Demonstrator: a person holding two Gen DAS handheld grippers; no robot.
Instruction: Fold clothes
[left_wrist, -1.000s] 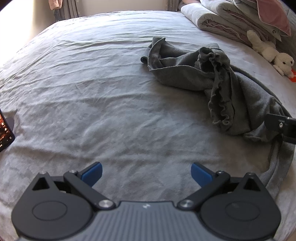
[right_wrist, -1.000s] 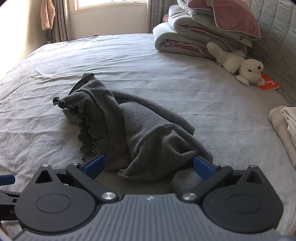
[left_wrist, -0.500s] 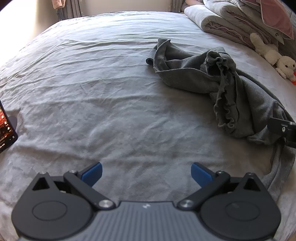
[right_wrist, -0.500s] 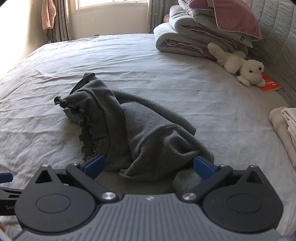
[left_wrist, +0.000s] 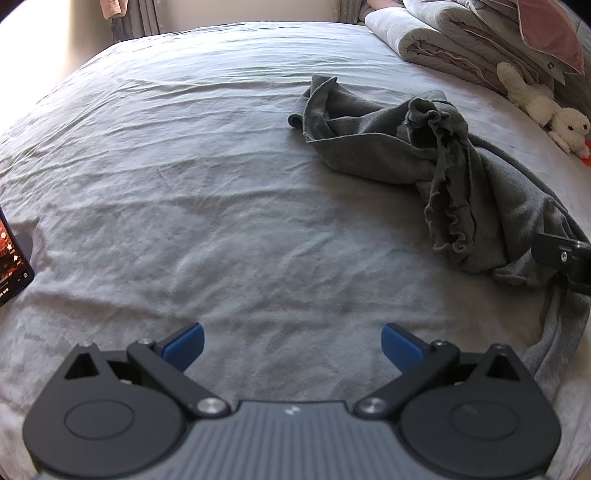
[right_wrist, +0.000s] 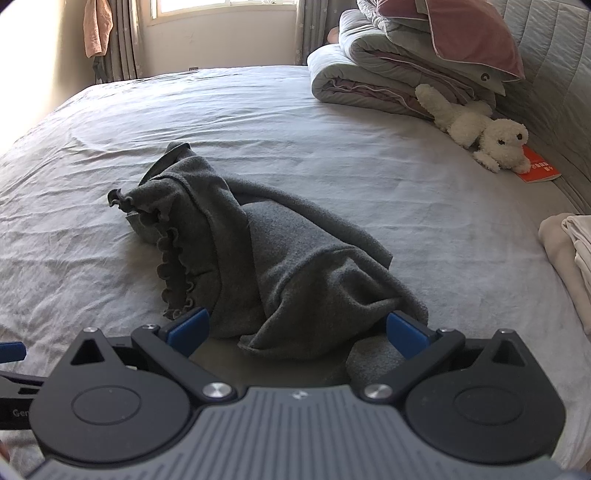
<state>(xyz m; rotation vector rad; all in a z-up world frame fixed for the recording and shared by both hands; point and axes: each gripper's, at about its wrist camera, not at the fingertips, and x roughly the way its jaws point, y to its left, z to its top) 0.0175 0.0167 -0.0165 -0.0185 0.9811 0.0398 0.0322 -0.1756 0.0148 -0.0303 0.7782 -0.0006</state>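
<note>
Blue-padded fingers of the left gripper (left_wrist: 291, 345) stand wide apart over bare grey sheet, with nothing between them. The right gripper (right_wrist: 297, 330) is likewise spread wide, its two blue pads flanking the near end of a dark grey fleece garment (right_wrist: 266, 254); the cloth lies between the jaws but they are not closed on it. A fold of the fabric bunches just ahead of the right pad, and another flap droops toward the gripper body.

From the left wrist view the same garment (left_wrist: 436, 158) lies crumpled to the right of and well ahead of the left gripper, a ruffled edge (left_wrist: 443, 214) running down its middle and a rolled corner pointing left. Part of the right gripper's black frame shows at the right edge of that view, touching the cloth's near end.

The bed sheet (right_wrist: 332, 122) is pale grey and creased all over. At the far right, a folded quilt (right_wrist: 373, 74) is stacked with a pink pillow (right_wrist: 476, 37) on top. A white plush dog (right_wrist: 480, 129) lies against the quilt, its head beside an orange booklet (right_wrist: 539, 170). Cream folded cloth (right_wrist: 569, 251) sits at the right edge of the right wrist view. A lit phone screen (left_wrist: 11, 258) shows at the left edge of the left wrist view. A window (right_wrist: 229, 7) with curtains stands beyond the bed.
</note>
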